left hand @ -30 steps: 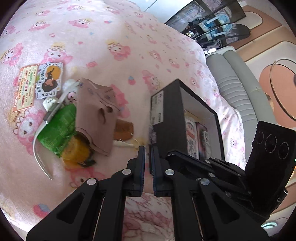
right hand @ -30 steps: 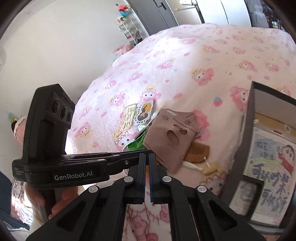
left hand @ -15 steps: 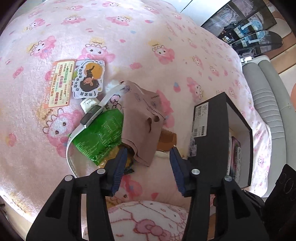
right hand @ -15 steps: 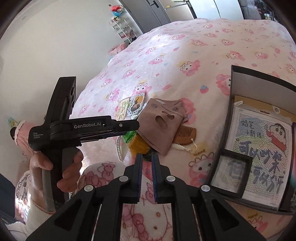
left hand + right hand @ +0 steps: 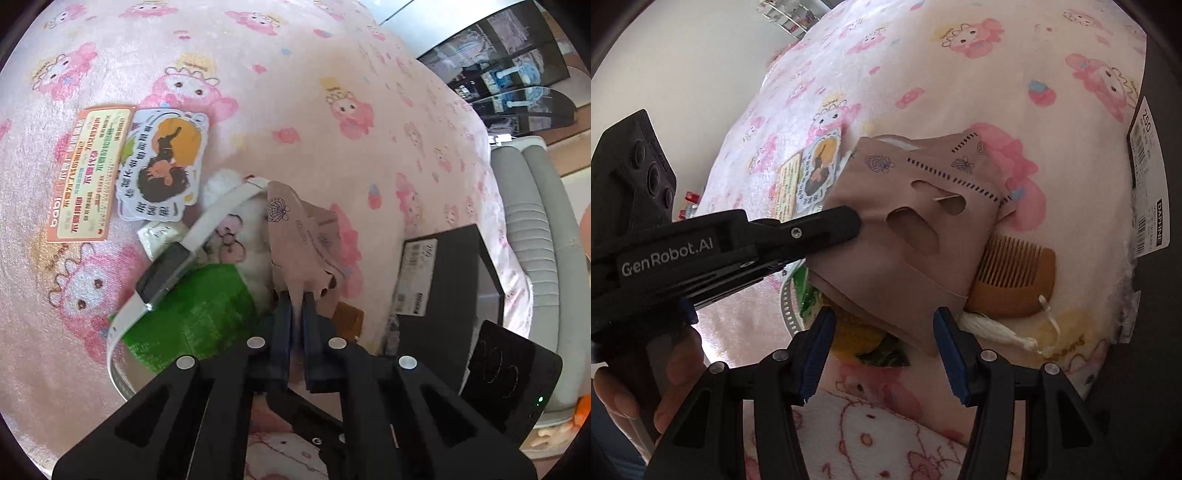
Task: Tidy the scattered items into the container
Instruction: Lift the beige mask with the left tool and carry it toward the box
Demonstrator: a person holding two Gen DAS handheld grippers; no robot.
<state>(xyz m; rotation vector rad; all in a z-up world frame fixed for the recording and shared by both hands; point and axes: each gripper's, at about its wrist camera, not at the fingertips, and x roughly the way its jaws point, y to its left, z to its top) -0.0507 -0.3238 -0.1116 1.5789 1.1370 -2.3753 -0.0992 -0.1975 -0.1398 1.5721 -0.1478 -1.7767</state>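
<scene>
Left wrist view: a pink cartoon blanket (image 5: 295, 92) covers the bed, with the black box (image 5: 454, 280) at the right, one side bearing a white label (image 5: 415, 280). Left of the box lies the scattered pile. A brown face mask (image 5: 299, 236) drapes over the heap, and the left gripper (image 5: 296, 295) has its fingers pinched together on the mask's near edge. Under and left of the mask sit a green packet (image 5: 192, 317), a white strap (image 5: 221, 210) with a dark buckle (image 5: 164, 273), an orange card (image 5: 88, 173), a sticker (image 5: 162, 166) and a small white sachet (image 5: 160, 234).

In the right wrist view the mask (image 5: 905, 229) lies just beyond the right gripper (image 5: 884, 343), whose fingers stand wide apart, one near each side of the mask's lower corner; whether they touch it I cannot tell. The left gripper (image 5: 849, 225) comes in from the left, clamped on the mask's edge. A wooden comb (image 5: 1019, 277) lies partly tucked under the mask, a white tassel (image 5: 993, 328) touching its lower edge. The box's wall (image 5: 1160, 258) fills the right edge.
</scene>
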